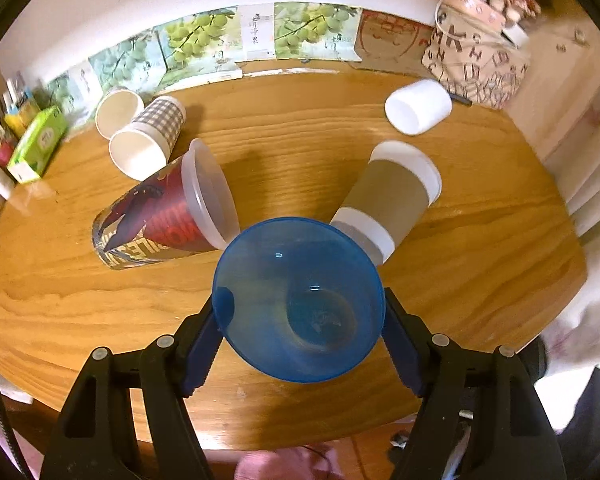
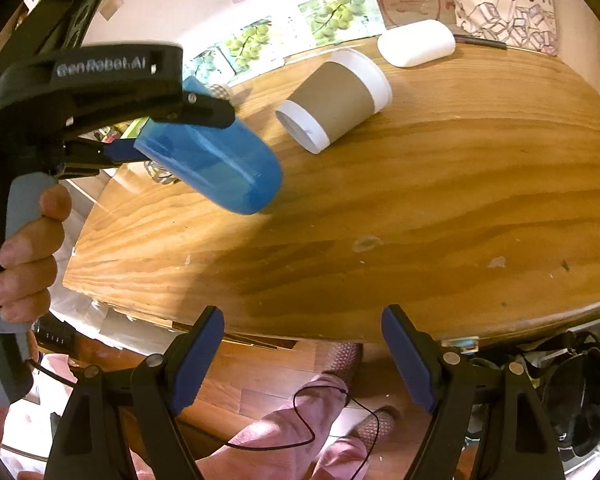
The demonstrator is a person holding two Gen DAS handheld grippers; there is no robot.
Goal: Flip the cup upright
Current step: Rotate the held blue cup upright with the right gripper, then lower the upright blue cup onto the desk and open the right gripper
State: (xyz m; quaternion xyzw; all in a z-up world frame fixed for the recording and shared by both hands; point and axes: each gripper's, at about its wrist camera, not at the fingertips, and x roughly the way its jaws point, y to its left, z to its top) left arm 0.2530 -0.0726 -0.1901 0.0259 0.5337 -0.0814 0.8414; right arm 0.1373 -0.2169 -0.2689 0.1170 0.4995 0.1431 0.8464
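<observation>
Left gripper (image 1: 300, 344) clamps the blue plastic cup (image 1: 300, 300); we see its tilt only from the right wrist. Right gripper (image 2: 302, 356) gapes, holding nothing.

A lived-in home room: grape-print cartons (image 1: 204, 36) line the white wall behind a wooden table (image 1: 480, 264), with a printed tote bag (image 1: 476, 64) at its far corner.
</observation>
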